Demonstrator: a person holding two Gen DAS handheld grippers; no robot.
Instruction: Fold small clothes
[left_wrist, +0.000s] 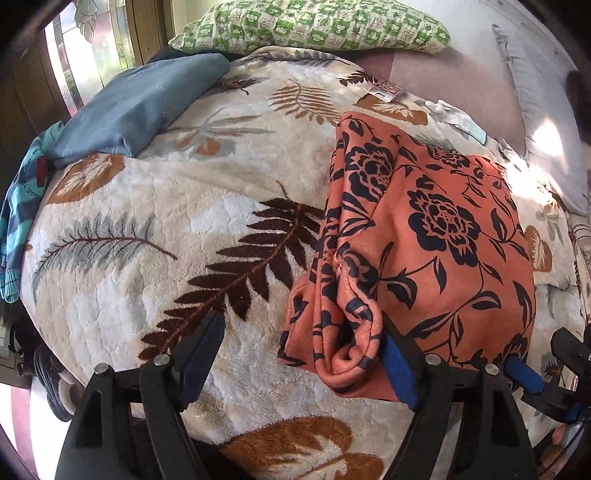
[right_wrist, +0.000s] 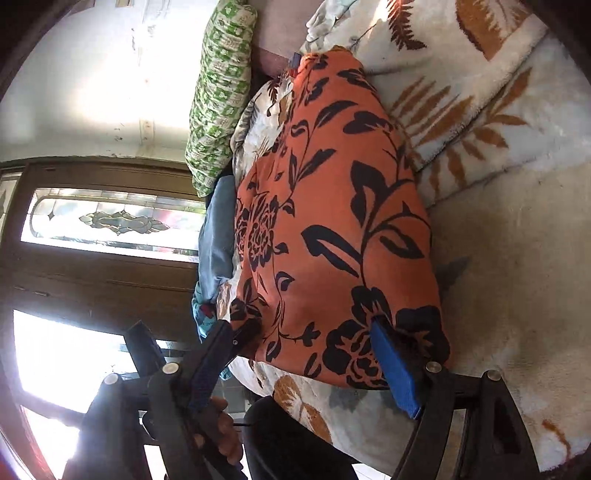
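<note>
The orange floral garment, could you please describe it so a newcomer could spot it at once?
Start at the cream leaf-print blanket covering the bed. On its right side lies the orange floral garment, partly folded. Unlike the plain blue garment at the far left, it carries bold dark flowers.

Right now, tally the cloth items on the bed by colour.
Orange floral: 1
Plain blue: 1
Teal striped: 1
Green checked pillow: 1
Leaf blanket: 1
Total: 5
</note>
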